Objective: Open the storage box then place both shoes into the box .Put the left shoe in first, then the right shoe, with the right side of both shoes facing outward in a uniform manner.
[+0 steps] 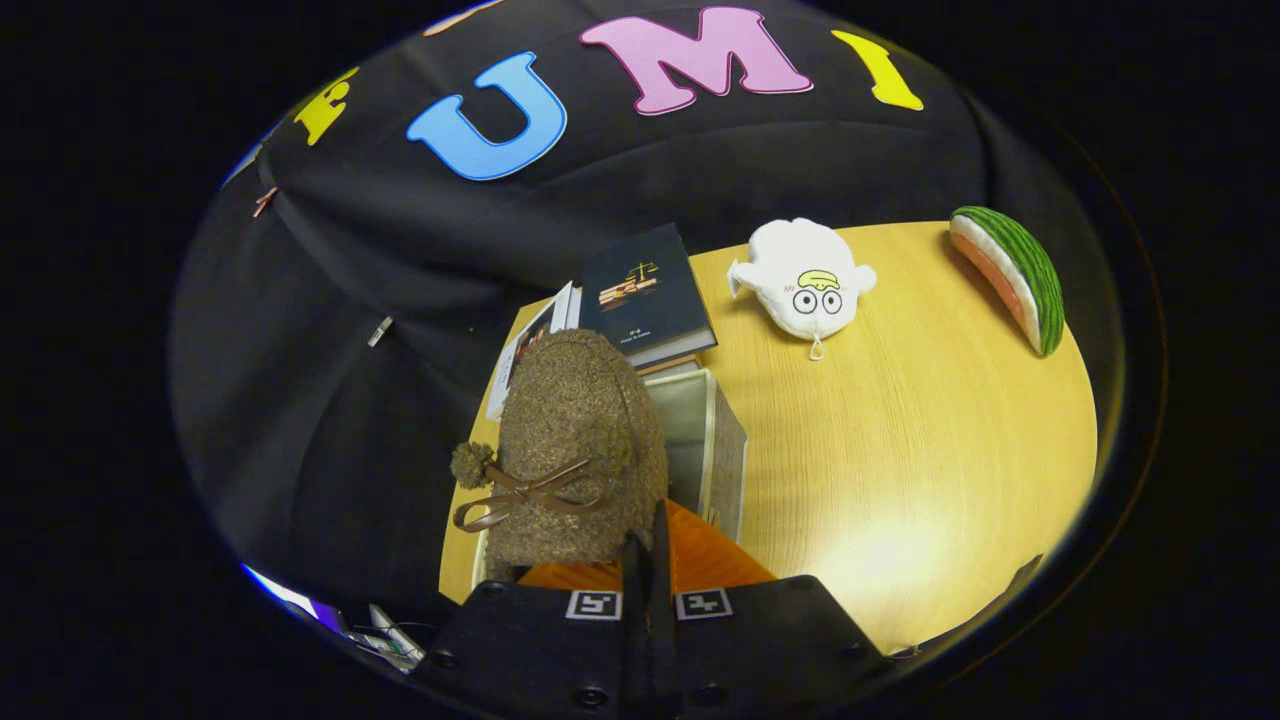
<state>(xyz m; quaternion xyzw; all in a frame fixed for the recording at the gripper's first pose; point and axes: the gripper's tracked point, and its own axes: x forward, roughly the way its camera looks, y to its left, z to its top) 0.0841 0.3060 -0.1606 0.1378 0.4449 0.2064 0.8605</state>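
A brown woolly shoe [575, 440] with a brown ribbon bow and a pom-pom hangs just ahead of my fingers, toe pointing away. My gripper [648, 565] is shut on its rear rim, the two fingers almost touching. Below and just beyond the shoe stands the beige storage box [722, 455] with its top open; the shoe hides its left half. An orange surface [700, 560] lies between the shoe's heel and my fingers; I cannot tell whether it belongs to the box.
The box stands on a round wooden table [900, 450]. A stack of books [640, 290] lies right behind the box. A white plush toy [805, 280] and a watermelon-slice plush [1015, 275] sit farther right. The booth's black cloth wall is at the left.
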